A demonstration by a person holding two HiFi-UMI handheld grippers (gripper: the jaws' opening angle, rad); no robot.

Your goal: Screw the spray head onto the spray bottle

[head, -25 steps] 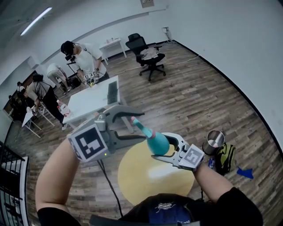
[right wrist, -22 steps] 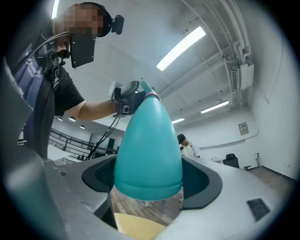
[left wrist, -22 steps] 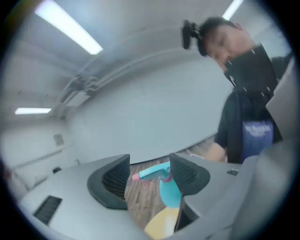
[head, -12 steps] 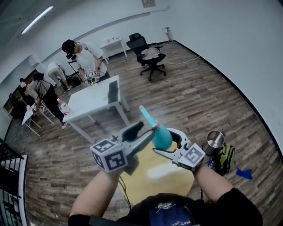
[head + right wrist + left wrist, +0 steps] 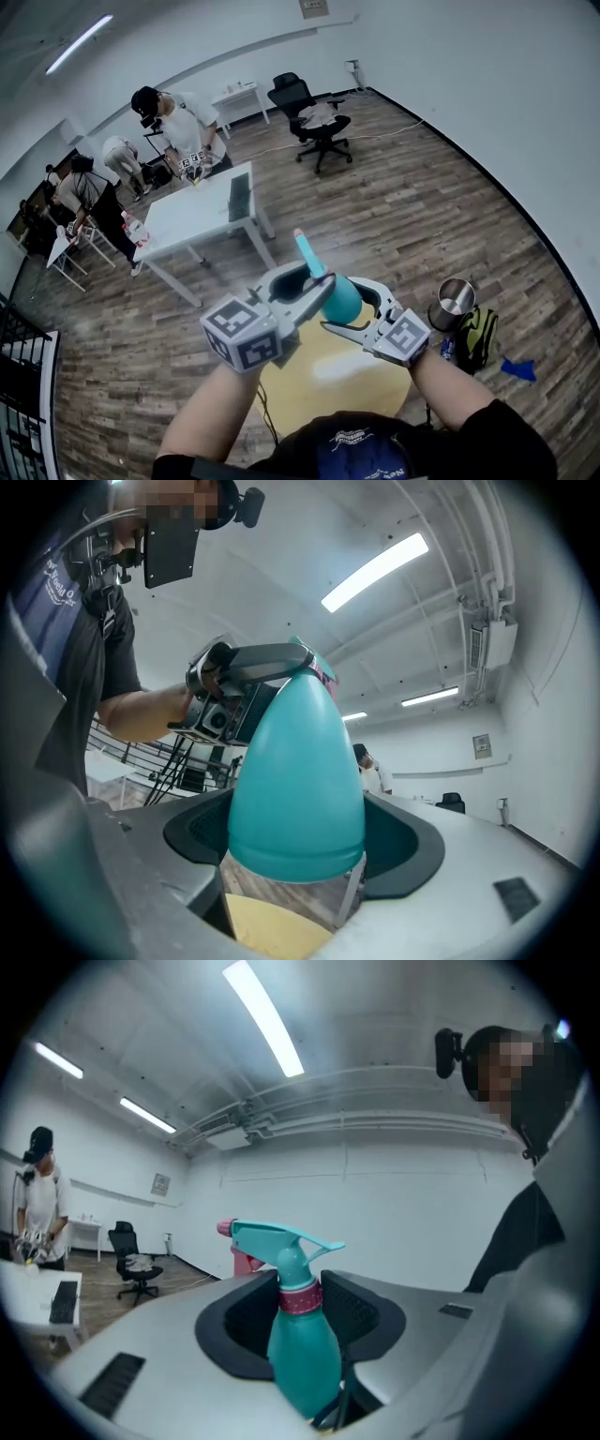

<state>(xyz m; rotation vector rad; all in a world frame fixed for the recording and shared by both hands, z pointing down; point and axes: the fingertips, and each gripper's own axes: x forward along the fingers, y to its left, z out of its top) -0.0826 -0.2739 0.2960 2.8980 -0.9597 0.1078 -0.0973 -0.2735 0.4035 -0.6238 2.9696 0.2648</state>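
A teal spray bottle (image 5: pixel 342 298) is held up over the table, its body clamped in my right gripper (image 5: pixel 352 306), which is shut on it. The teal spray head (image 5: pixel 281 1238) with a pink nozzle sits on the bottle's neck, above a pink collar (image 5: pixel 300 1299). My left gripper (image 5: pixel 314 281) reaches in from the left, and its jaws have just been closing around that collar. In the left gripper view both pads touch the collar. The bottle's rounded body (image 5: pixel 295 780) fills the right gripper view, with the left gripper (image 5: pixel 262 663) behind its top.
A round yellow table (image 5: pixel 328 380) lies below the grippers. A steel cup (image 5: pixel 455 300) and a black-and-green bag (image 5: pixel 478 336) sit on the floor to the right. Farther back are a white table (image 5: pixel 202 216), an office chair (image 5: pixel 314 117) and several people (image 5: pixel 178 122).
The left gripper has rolled over, sunk and come in from the left to the bottle's neck, and its jaws have narrowed onto the collar. The right gripper and bottle have barely moved.
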